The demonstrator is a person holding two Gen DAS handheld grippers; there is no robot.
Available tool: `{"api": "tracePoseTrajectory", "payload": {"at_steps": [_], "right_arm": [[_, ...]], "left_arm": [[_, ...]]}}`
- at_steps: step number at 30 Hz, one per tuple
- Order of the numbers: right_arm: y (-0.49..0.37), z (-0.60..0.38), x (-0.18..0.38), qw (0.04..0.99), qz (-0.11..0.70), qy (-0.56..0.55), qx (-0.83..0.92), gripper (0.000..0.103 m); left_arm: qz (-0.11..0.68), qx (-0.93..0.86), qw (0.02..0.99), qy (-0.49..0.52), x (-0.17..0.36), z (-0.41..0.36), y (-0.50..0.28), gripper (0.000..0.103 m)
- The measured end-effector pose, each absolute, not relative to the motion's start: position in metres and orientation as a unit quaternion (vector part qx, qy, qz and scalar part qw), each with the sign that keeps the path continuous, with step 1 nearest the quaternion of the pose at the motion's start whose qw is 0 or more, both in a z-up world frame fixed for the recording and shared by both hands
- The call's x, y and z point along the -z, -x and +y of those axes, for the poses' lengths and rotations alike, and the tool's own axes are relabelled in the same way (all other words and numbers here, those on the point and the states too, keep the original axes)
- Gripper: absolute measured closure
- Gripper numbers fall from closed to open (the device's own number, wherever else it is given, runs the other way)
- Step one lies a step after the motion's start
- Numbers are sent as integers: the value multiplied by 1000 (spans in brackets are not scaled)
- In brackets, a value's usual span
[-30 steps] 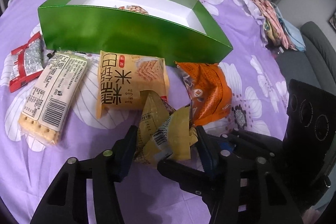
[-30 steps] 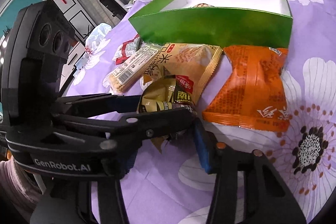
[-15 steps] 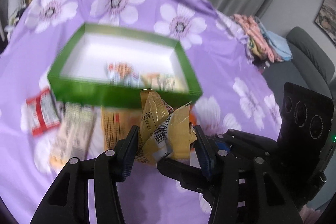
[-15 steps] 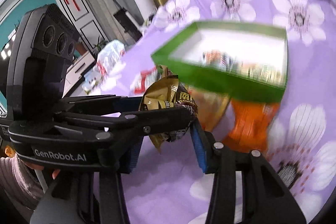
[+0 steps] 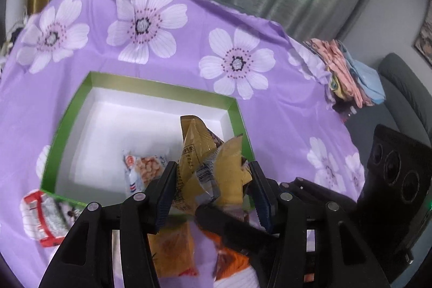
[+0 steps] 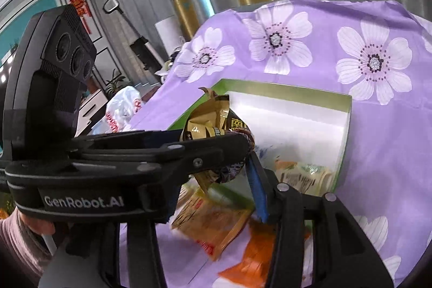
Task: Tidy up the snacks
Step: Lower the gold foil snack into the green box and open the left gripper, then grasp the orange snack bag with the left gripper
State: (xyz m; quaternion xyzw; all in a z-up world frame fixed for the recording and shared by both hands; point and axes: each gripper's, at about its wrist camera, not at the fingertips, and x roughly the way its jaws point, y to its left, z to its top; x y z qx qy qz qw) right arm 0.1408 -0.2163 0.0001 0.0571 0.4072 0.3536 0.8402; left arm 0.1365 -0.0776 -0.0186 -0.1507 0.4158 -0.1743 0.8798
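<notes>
My left gripper [image 5: 213, 180] is shut on a crumpled gold snack packet [image 5: 208, 161] and holds it in the air above the near edge of the green box [image 5: 64, 123]. The box has a white inside and holds a peanut packet [image 5: 145, 172]. In the right wrist view the left gripper crosses in front with the gold packet [image 6: 213, 120]. My right gripper [image 6: 216, 180] sits just behind it; its blue-padded right finger [image 6: 257, 193] stands beside the packet, and its left finger is hidden. The green box [image 6: 343, 142] lies beyond, with a pale packet [image 6: 302, 174] inside.
On the purple flowered cloth [image 5: 283, 109] in front of the box lie a red-and-white packet [image 5: 43, 215], a yellow cracker packet [image 5: 172, 250] and an orange packet [image 5: 232, 261]. Folded clothes [image 5: 345, 72] lie at the table's far right. Curtains hang behind.
Both grippers have risen from the cloth and moved forward with the gold packet, from in front of the box to above its near edge. The box's inside now shows.
</notes>
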Motion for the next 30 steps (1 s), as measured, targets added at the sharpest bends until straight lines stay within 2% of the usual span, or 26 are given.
{"api": "tracePoseTrajectory", "payload": {"at_steps": [2,3,4,16,30], "right_arm": [[-146,-215,7,843,414,-46,-341,44],[-148,-216,11,844,418,-43,-335,38],[-148,-218,13,844,420,-42,-330,37],[-115,-271,27,848,441,-70,-287,34],[-49,-296,44,839,469,-59,-270,34]], "left_arm": [[425,165,876,157,24,-78,-145,40],[427,157,877,155,25,-77,-146,24],[427,144,879,153,26,-75,-147,18],[428,102,883,166,31,-32,-104,18],[470,119,859,167,66,-47,-38,18]]}}
